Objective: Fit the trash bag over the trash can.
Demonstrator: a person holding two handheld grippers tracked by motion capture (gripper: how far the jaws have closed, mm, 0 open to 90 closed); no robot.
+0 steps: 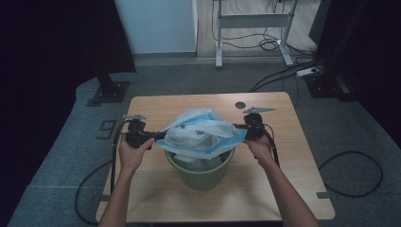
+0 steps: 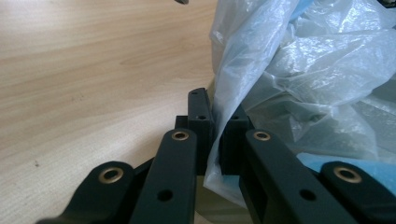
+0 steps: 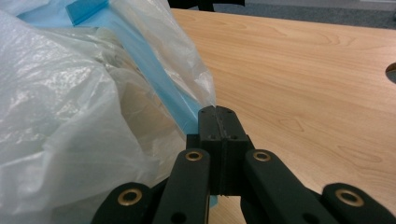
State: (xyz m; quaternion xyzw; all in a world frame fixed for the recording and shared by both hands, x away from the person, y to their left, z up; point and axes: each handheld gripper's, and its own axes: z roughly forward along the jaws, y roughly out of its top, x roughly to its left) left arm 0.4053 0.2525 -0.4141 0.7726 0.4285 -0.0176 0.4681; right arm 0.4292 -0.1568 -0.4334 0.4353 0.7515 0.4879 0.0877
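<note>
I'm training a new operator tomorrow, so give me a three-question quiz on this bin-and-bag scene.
1. True or false: the left gripper and right gripper each pinch an edge of the plastic bag.
2. What stands under the bag? A) a green bin B) a cardboard box C) a metal tray
3. What colour is the band along the bag's edge?

Key
1. True; both sets of jaws are shut on the film.
2. A, the green bin on the wooden table.
3. Blue.
</note>
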